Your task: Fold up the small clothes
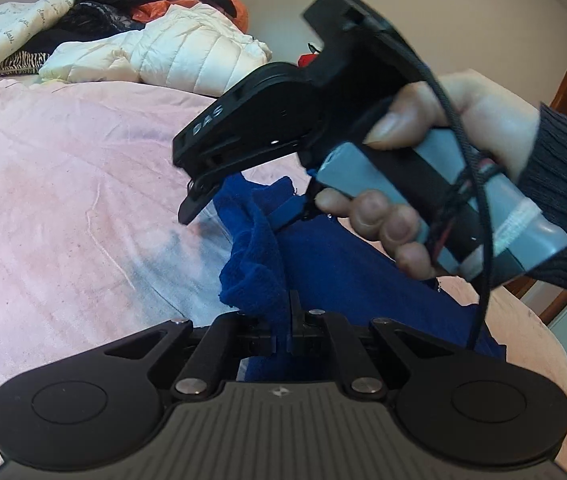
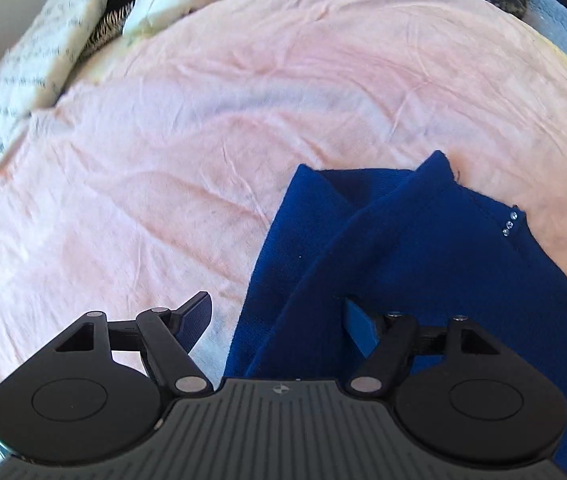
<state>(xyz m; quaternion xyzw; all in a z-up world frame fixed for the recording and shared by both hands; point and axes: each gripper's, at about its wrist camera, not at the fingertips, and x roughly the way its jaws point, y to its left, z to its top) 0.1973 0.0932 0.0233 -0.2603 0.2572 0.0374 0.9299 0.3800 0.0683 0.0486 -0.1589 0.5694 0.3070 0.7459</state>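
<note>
Tongs, left [image 1: 282, 320]: pinched tight on a bunched fold of the blue garment [image 1: 323, 264], near the bed's [image 1: 63, 208] right edge. Thin bite; could slip out on a lift. "DAS" legible on right tongs' body.

Right tongs [image 2: 279, 320]: gaping, empty, straddling the garment's edge; may catch only one layer.

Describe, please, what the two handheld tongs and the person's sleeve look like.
Both tongs are matte black with round pivot discs, silver pins and a ribbed grey body. The left tongs fill the left wrist view's foreground. The right tongs carry white lettering, a grey handle, a black braided cable and blue pads. The sleeve is dark ribbed knit.
</note>
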